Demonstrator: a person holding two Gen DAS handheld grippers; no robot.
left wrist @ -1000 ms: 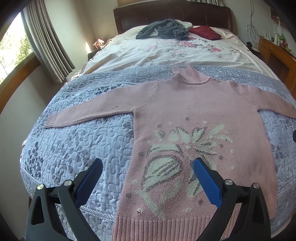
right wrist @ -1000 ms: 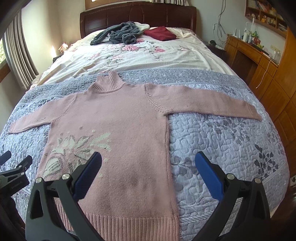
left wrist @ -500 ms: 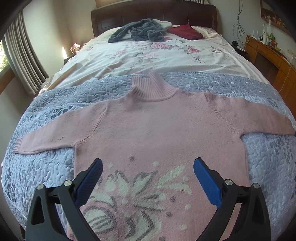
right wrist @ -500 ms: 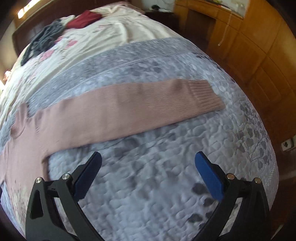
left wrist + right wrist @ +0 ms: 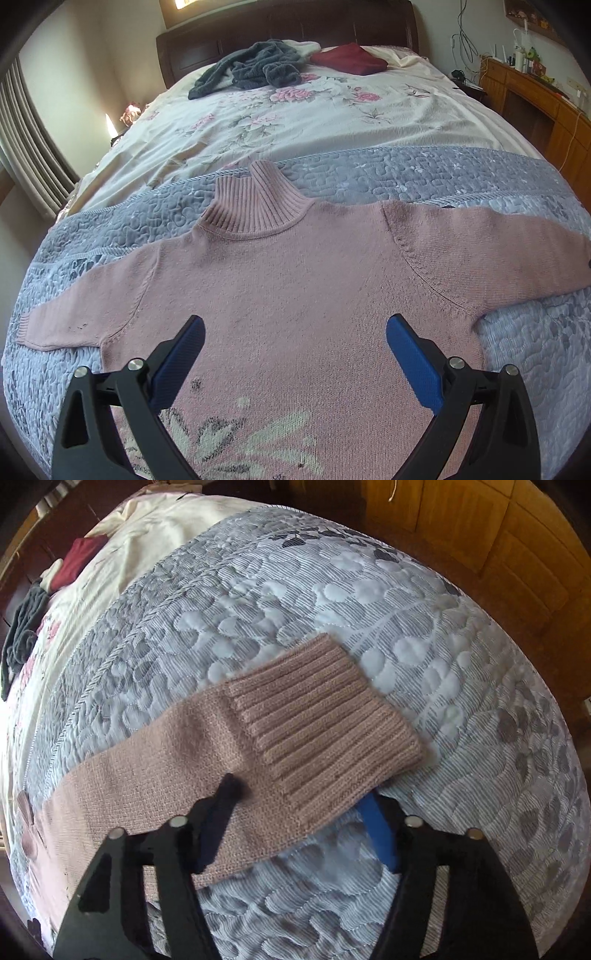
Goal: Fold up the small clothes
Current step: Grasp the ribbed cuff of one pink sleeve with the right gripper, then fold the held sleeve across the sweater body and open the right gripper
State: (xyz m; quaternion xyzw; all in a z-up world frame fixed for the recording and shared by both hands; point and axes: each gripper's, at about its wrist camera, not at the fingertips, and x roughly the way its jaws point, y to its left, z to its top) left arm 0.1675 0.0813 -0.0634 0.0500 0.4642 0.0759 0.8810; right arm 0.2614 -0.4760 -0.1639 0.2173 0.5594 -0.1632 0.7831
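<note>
Right wrist view: our right gripper (image 5: pixel 295 801) straddles the ribbed cuff (image 5: pixel 325 720) of the pink knitted sweater (image 5: pixel 295 295), not visibly clamped; our left gripper (image 5: pixel 295 354) hovers open above its chest. Sweater lies flat on the grey quilted bed (image 5: pixel 443 173), unfolded; every fold remains.

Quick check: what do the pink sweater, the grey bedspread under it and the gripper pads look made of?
Pink sweater: knitted yarn, likely wool or acrylic; ribbed cuff and collar, slightly fuzzy. Grey bedspread: quilted woven fabric, puffy stitched leaf shapes, slight sheen. Left gripper pads: blue, finely textured, probably rubber or plastic.
</note>
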